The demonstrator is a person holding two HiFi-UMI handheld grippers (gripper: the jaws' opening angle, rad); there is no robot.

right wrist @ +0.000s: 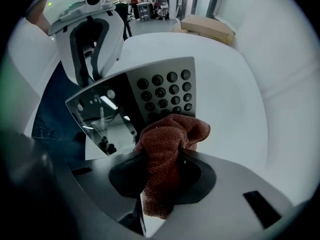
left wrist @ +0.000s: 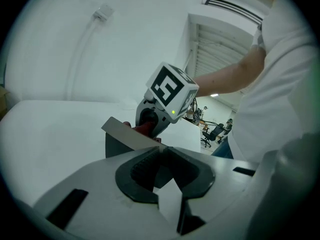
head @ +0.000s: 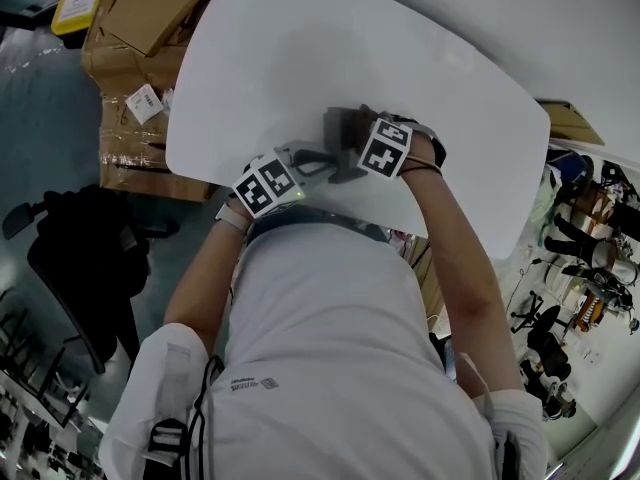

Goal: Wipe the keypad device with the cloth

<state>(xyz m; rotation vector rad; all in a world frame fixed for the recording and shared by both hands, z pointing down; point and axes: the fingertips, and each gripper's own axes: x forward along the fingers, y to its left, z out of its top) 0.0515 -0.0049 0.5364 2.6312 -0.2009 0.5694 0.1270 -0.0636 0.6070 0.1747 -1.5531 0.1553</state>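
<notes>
The right gripper (right wrist: 165,156) clamps the cloth (right wrist: 172,131) over the button end of the keypad (right wrist: 165,91), whose edge the left gripper (left wrist: 161,151) pinches.

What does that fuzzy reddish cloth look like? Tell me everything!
The cloth is rust-red, soft and fuzzy like a towel, bunched into a lump. The right gripper pinches its middle, so one end bulges forward and one hangs back. It sits by the keypad device buttons. I can't tell if it touches them.
</notes>
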